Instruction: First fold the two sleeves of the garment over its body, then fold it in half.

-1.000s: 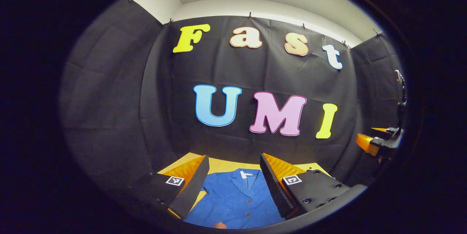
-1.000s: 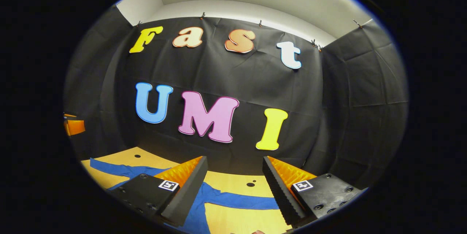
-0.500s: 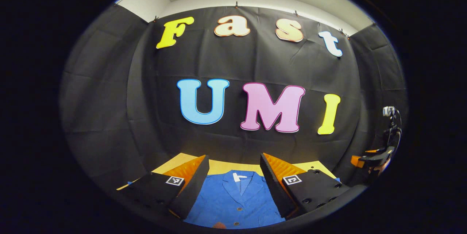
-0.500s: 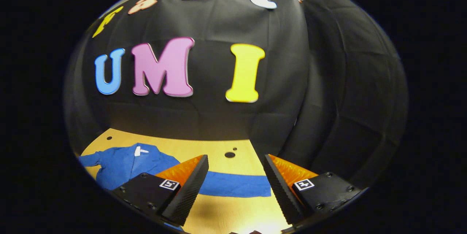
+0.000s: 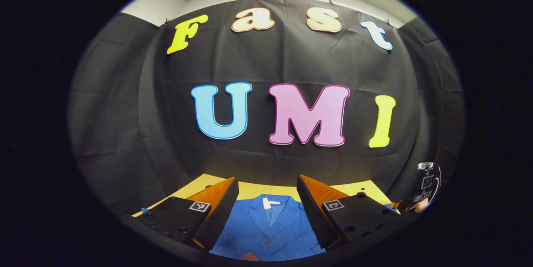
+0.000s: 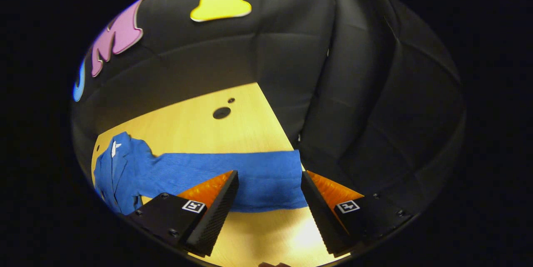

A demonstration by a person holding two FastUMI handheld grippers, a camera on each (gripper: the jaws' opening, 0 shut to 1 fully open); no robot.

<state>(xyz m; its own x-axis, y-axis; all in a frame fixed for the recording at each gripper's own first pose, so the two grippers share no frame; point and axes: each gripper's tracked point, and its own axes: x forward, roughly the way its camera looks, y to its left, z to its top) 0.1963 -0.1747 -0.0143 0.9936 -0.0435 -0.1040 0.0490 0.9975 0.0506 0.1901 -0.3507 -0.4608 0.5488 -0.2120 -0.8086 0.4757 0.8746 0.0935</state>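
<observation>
Garment (image 5: pixel 268 233) flat, both grippers' fingers (image 6: pixel 216 213) spread, seemingly empty.

Bare table (image 6: pixel 250 129) lies open beyond the right gripper (image 6: pixel 266 204), past the sleeve (image 6: pixel 250 175) lying flat between its fingers. The booth wall (image 6: pixel 354 113) closes in to its right

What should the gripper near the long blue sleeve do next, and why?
Probably lower the right gripper onto the sleeve and pinch its cuff end. Its jaws are open, the sleeve lies flat and stretched out on the wooden table, away from the blue jacket body, and its end sits just beyond the fingertips. No sleeve looks folded yet.
</observation>
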